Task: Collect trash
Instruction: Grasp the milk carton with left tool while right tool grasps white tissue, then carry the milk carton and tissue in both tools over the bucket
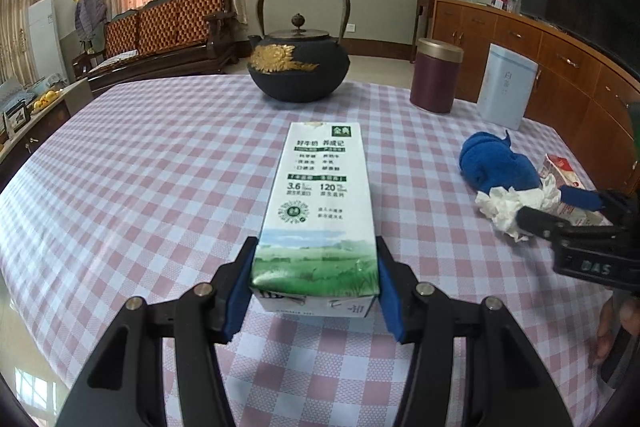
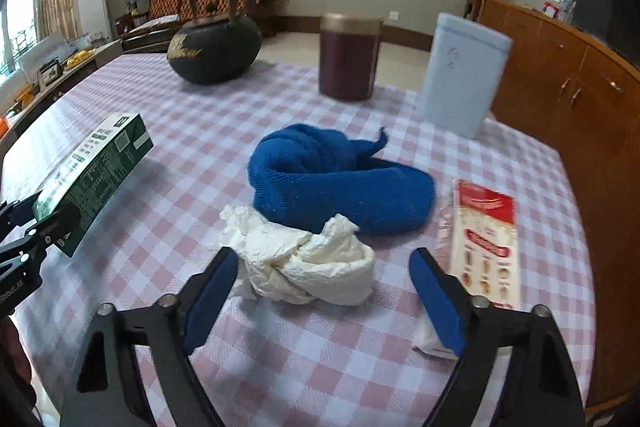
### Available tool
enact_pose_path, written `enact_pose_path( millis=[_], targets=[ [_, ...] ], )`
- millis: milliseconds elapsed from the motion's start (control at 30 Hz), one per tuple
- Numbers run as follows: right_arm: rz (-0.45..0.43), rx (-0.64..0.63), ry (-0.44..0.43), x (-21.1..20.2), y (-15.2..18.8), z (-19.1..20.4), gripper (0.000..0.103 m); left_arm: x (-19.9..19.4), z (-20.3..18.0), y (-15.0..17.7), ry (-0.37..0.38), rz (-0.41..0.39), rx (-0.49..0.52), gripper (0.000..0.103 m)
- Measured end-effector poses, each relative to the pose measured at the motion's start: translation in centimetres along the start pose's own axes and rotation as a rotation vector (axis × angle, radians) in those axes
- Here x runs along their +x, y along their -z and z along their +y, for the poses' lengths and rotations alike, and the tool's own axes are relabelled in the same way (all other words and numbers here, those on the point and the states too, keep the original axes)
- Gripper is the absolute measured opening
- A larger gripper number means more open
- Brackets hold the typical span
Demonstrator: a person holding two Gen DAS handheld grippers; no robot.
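Covering table: pink-checked cloth [image 1: 160, 167], teapot [image 1: 298, 67] at far edge
Left gripper [image 1: 314, 283]: clamped on milk carton [image 1: 320, 211], nearer than teapot
Right gripper [image 2: 324, 287]: spread around crumpled tissue [image 2: 308, 263], untouched
Room: sofa [image 1: 168, 27] seen behind teapot

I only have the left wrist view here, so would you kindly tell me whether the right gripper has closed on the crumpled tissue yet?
Observer: Not yet. In the right wrist view the right gripper is open, and the crumpled tissue lies between its pads, nearer the left pad.
Operator: Thank you. Is anything else close to its fingers?
Observer: Yes, the red and white packet lies just beyond the right pad.
Operator: And does the blue towel touch the tissue?
Observer: The blue towel lies right behind the tissue, their edges meeting.
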State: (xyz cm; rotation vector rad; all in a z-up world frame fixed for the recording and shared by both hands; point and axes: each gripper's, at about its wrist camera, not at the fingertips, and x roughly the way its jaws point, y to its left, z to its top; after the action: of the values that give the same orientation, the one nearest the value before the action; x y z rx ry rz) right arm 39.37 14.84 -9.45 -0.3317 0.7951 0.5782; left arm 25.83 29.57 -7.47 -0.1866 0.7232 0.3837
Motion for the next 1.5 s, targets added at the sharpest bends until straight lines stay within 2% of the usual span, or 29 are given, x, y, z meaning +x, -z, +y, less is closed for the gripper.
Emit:
enact_pose_path(
  millis=[33, 233, 500, 800, 1167, 1500],
  targets=[
    [0.013, -0.006, -0.012, 0.2, 0.1, 0.1, 0.059, -0.1, -0.1, 0.0, 0.0, -0.001, 0.004, 0.055],
    [-0.005, -0.023, -0.059, -1.2, 1.1, 1.2, 0.043, -0.9, -0.9, 0.5, 0.015, -0.009, 0.024, 0.055],
    [-0.042, 0.012, -0.032, -5.6, 2.8, 0.5, 0.042, -4.1, -3.3, 1.9, 0.044, -0.02, 0.051, 0.055],
    [-0.079, 0.048, 0.013, -12.1, 6.2, -0.7, 0.042, -10.1, -6.2, 3.4, 0.097, -0.056, 0.065, 0.055],
    [-0.147, 0.135, 0.08, -21.1, 11.1, -3.8, 0.042, -15.8, -10.2, 5.0, 0.174, -0.106, 0.121, 0.055],
    [-0.185, 0.208, 0.156, -27.2, 15.1, -7.3, 0.042, -19.3, -13.8, 6.5, 0.245, -0.141, 0.186, 0.055]
  ],
)
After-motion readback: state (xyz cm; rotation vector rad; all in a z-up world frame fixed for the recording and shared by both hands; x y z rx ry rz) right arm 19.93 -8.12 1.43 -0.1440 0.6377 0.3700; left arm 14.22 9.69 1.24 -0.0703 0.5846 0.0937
